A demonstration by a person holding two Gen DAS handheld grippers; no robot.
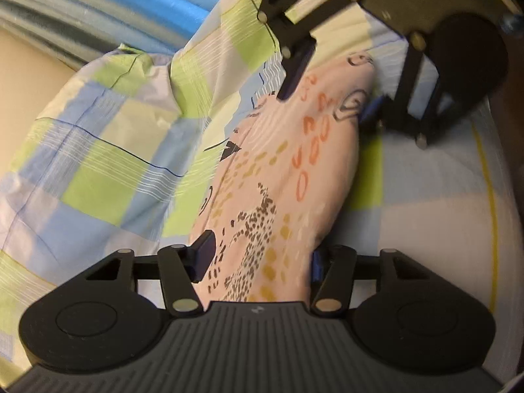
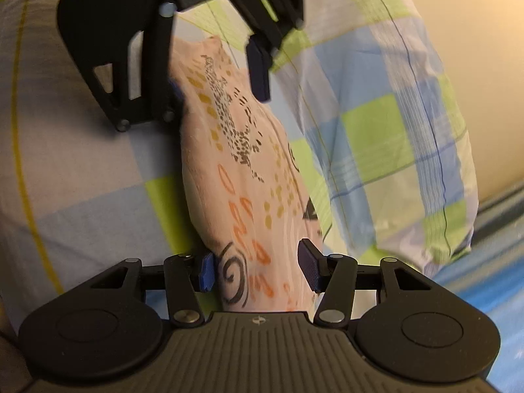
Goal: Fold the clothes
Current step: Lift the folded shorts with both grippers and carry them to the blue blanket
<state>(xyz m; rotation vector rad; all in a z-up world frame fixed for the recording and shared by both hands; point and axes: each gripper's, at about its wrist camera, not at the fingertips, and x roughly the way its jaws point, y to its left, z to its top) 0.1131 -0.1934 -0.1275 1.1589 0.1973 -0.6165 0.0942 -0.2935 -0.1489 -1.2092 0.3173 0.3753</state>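
Pink garment [image 1: 278, 177] (one, folded), two hand-held grippers straddling it

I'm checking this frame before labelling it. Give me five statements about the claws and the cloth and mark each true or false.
1. The pink patterned garment lies on a checked sheet. True.
2. The left claw has its fingers on either side of one end of the garment. True.
3. The right claw is far from the garment, over bare sheet. False: it straddles the garment's other end.
4. The garment is plain white with no print. False: it is pink with dark spots, orange marks and black swirls.
5. A checked pillow lies beside the garment. True.
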